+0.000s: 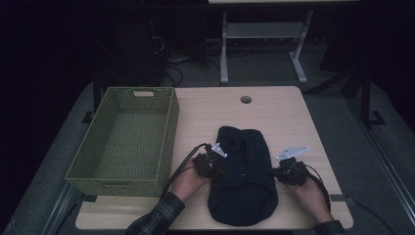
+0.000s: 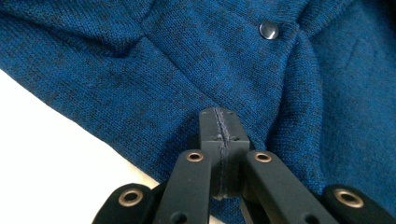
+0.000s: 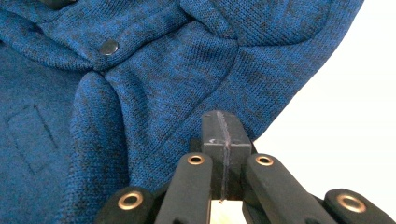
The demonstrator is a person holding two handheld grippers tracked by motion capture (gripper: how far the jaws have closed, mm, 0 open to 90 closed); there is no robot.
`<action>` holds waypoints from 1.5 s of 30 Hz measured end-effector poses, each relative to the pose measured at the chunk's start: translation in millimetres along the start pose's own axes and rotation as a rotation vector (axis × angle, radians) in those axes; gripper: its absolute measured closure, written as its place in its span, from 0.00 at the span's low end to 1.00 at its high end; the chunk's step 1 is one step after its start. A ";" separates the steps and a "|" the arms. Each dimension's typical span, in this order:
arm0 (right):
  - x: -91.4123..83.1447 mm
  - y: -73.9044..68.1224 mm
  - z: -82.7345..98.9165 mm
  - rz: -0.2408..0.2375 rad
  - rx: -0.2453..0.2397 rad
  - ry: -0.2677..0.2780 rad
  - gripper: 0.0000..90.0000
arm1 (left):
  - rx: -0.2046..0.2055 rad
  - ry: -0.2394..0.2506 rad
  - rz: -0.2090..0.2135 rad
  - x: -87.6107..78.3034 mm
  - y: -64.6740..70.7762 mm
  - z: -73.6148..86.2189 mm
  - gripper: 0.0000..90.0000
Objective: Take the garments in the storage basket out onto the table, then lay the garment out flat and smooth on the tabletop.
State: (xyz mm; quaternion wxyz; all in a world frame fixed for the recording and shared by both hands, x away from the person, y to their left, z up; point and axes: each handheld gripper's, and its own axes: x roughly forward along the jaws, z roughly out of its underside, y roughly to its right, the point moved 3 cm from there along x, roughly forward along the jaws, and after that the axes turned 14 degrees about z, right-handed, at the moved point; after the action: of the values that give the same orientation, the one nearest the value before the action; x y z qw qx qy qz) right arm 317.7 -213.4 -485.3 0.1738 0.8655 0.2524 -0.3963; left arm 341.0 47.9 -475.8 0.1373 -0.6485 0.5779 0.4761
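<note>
A dark blue knit garment (image 1: 242,178) lies in a heap on the near middle of the wooden table (image 1: 288,115). I hold my left gripper (image 1: 214,165) against its left edge and my right gripper (image 1: 280,171) against its right edge. Both pairs of jaws are pressed together, pads meeting with no cloth between them. To the left, a green woven basket (image 1: 169,129) stands just beside my left hand (image 1: 188,180). A round hole (image 1: 245,99) sits at the table's far edge. The high view gives the garment as almost black. My left gripper view shows blue knit with a dark snap button (image 2: 268,30), and my right gripper view another snap (image 3: 108,46) and a stitched patch outline (image 3: 32,135).
</note>
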 end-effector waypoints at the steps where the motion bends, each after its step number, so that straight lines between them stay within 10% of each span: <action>1: 0.4 -1.5 -0.6 -0.002 -0.010 0.003 1.00 | -0.003 0.002 0.005 -0.8 0.4 1.7 1.00; 29: -10.4 -23.1 -0.8 -0.067 -0.058 0.029 0.99 | 0.007 0.005 0.013 -12.0 17.5 16.2 0.98; 45: -6.3 2.2 -25.8 -0.069 -0.031 0.062 0.69 | -0.019 0.076 -0.113 -37.8 -9.8 -5.6 0.75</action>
State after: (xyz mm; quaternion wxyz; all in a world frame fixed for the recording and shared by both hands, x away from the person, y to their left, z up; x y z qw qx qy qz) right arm 330.9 -204.1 -464.1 0.1654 0.8653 0.2937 -0.3710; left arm 356.8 70.1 -447.2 0.1358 -0.6991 0.5406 0.4478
